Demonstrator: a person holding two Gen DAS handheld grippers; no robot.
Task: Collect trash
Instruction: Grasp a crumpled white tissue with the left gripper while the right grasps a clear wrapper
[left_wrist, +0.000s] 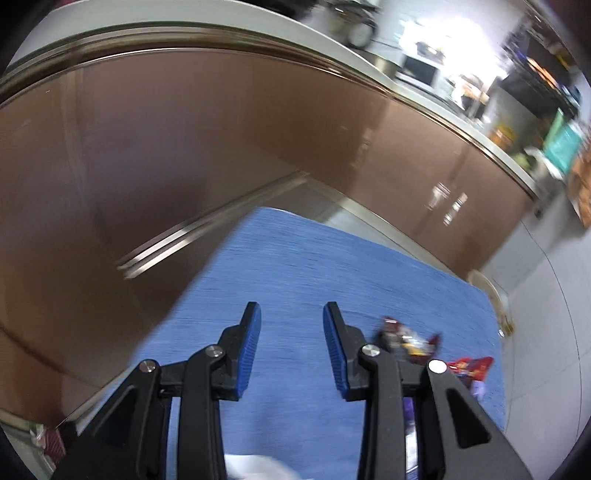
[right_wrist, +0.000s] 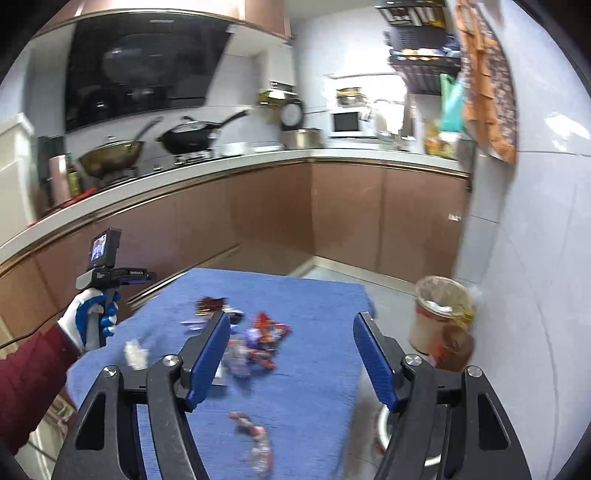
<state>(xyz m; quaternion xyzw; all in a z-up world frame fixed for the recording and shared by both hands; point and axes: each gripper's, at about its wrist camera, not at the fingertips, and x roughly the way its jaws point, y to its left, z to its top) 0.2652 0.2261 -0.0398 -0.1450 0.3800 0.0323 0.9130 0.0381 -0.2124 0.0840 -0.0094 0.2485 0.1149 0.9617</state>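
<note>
Hovering over a blue cloth (right_wrist: 314, 295), both grippers are held with jaws parted and nothing between them.

From the left, the left gripper (left_wrist: 291, 317) is seen above bare cloth; crumpled wrappers (right_wrist: 258, 339) are scattered mid-cloth before the right gripper (right_wrist: 291, 321); a lined trash bin (right_wrist: 436, 314) is set by the wall.
</note>
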